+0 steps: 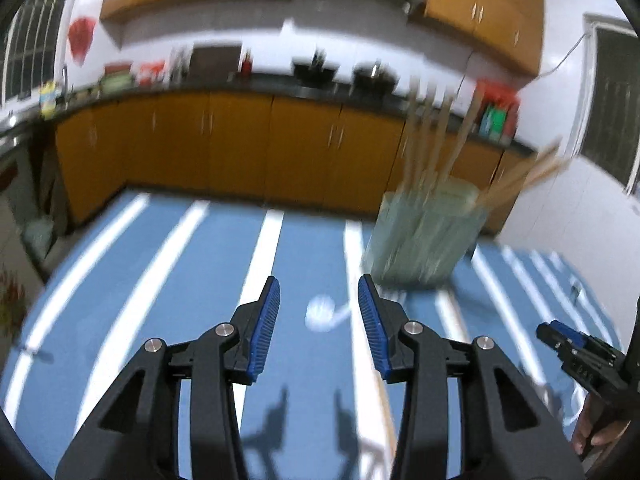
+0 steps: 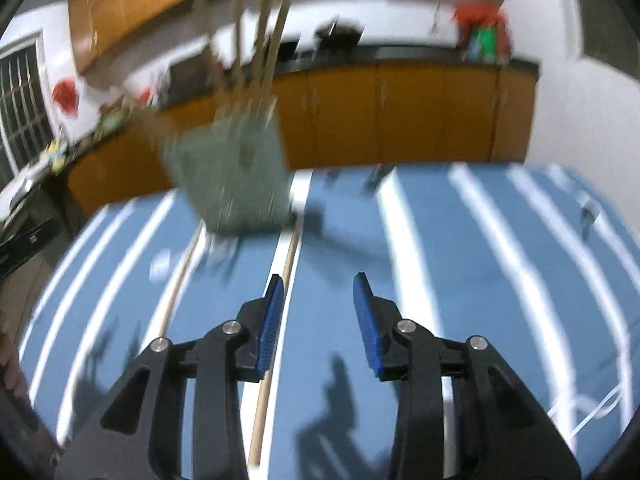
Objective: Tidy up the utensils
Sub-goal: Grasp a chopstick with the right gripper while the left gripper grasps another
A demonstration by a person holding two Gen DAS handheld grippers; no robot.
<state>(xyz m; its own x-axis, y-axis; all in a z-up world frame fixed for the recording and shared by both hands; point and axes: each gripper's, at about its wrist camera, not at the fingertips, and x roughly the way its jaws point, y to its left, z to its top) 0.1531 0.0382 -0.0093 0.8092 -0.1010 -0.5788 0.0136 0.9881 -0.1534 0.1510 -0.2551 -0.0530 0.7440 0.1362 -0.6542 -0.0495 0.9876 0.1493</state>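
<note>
left wrist: blurred holder [image 1: 424, 236] hides chopstick ends.

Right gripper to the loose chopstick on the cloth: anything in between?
Nothing visible. The right gripper is open and empty above the striped cloth. The chopstick lies bare along a white stripe, running under the left finger toward the green holder. A second chopstick lies apart, further left.
</note>
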